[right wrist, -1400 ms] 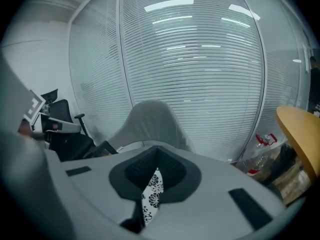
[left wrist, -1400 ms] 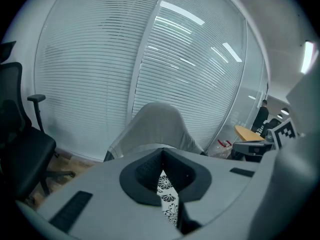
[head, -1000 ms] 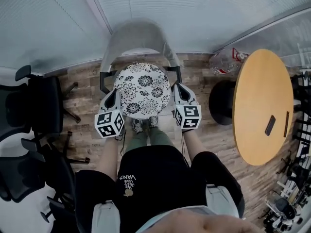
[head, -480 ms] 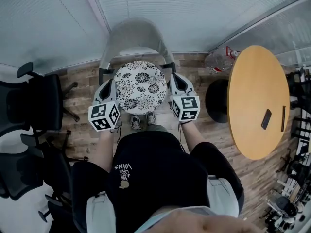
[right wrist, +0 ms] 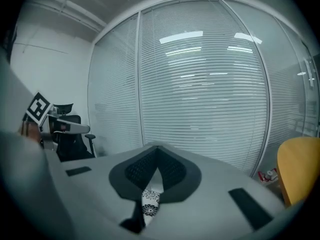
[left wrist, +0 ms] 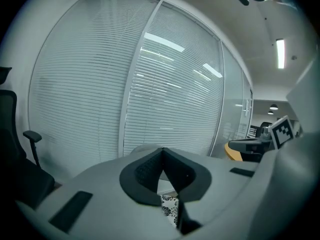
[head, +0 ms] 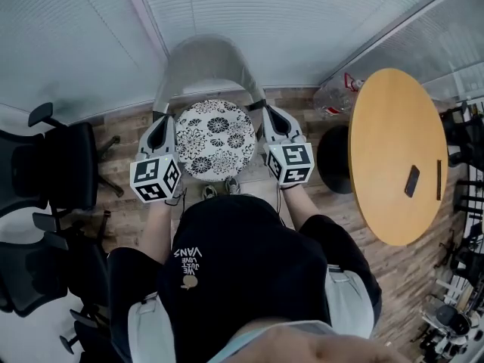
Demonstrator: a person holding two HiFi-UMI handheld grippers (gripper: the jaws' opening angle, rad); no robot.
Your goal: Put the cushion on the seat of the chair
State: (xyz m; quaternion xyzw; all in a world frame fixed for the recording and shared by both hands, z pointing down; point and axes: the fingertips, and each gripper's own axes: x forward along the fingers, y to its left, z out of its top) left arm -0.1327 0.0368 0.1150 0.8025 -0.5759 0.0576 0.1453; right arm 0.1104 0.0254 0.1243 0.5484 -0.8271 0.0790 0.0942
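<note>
We hold the cushion [head: 215,137], a round pad printed with black flowers on white, level between our two tools. The left tool [head: 166,125] has its jaws closed on the cushion's left rim, and the right tool [head: 266,119] has its jaws closed on the opposite rim. In the left gripper view the dark pads [left wrist: 147,170] meet at their tips, with a strip of the flowered fabric pinched just below them. The right gripper view shows the same grip from the other side. Both tools point away from us, roughly parallel, with the cushion filling the gap between them. Just beyond the tool tips stands the grey chair [head: 208,59], its curved back rising behind the cushion. From above the cushion covers the seat, and we cannot tell whether it touches it. Well apart to the right of the right tool is a round wooden worktop [head: 386,127] with a flat dark object [head: 412,181] lying on it. To the left of the left tool, also well apart, stand black office chairs [head: 53,165] on the wooden floor [head: 132,123]. Closed white blinds [head: 302,21] run behind the grey chair.
</note>
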